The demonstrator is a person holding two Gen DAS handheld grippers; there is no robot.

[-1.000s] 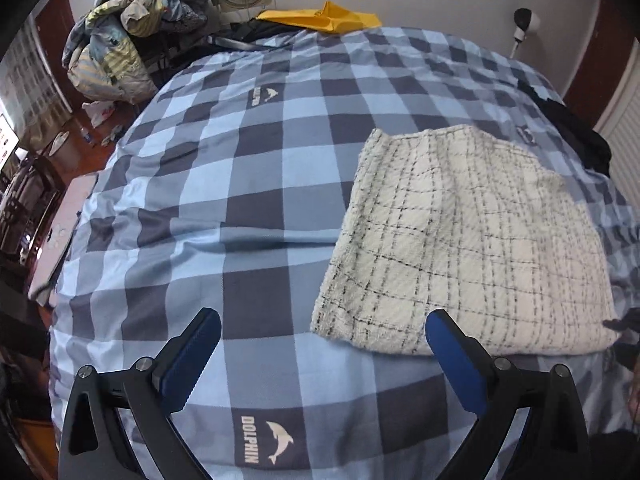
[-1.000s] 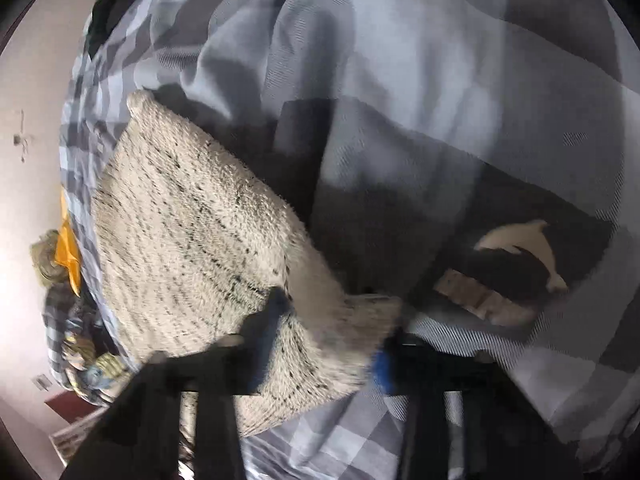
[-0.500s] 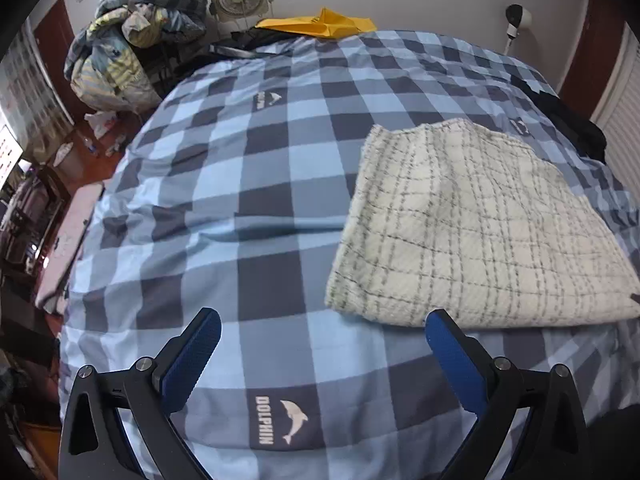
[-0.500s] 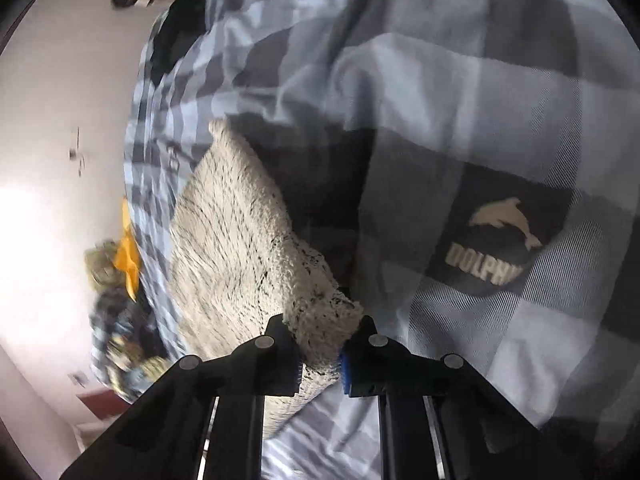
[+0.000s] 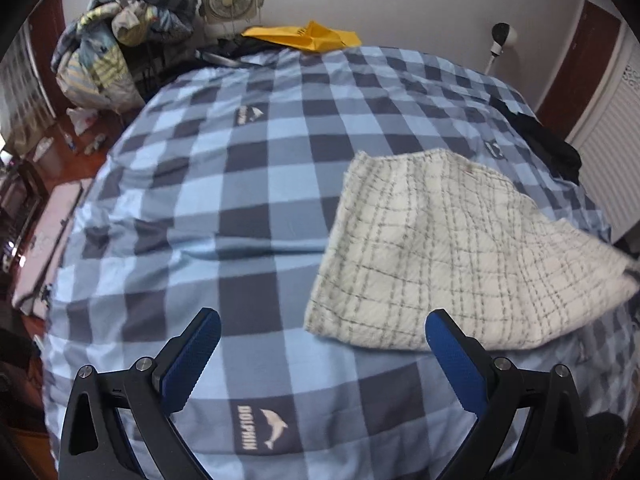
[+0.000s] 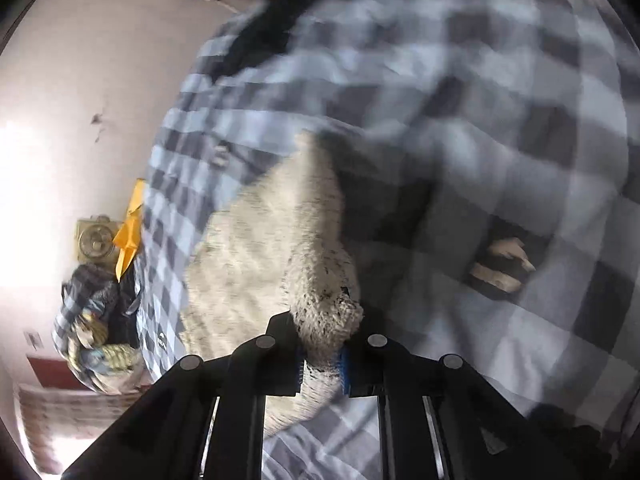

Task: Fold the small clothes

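Observation:
A cream knitted garment with thin dark check lines (image 5: 448,248) lies on the blue checked bedspread (image 5: 248,184), right of centre in the left wrist view. Its right corner is raised off the bed and blurred. My left gripper (image 5: 320,340) hangs open above the bedspread, just in front of the garment's near edge, with nothing between its blue pads. In the right wrist view my right gripper (image 6: 320,364) is shut on a bunched corner of the garment (image 6: 324,304), which hangs lifted and stretches away to the bed.
A pile of bedding and clothes (image 5: 116,48) sits at the back left beside a box fan (image 5: 228,0). A yellow cloth (image 5: 308,38) lies at the bed's far edge. Dark clothing (image 5: 548,144) lies on the right side. The floor at left holds clutter (image 5: 48,184).
My right gripper closed on the garment's corner and rose with it, so the right side of the garment lifted off the bed. My left gripper rose slightly and stayed open.

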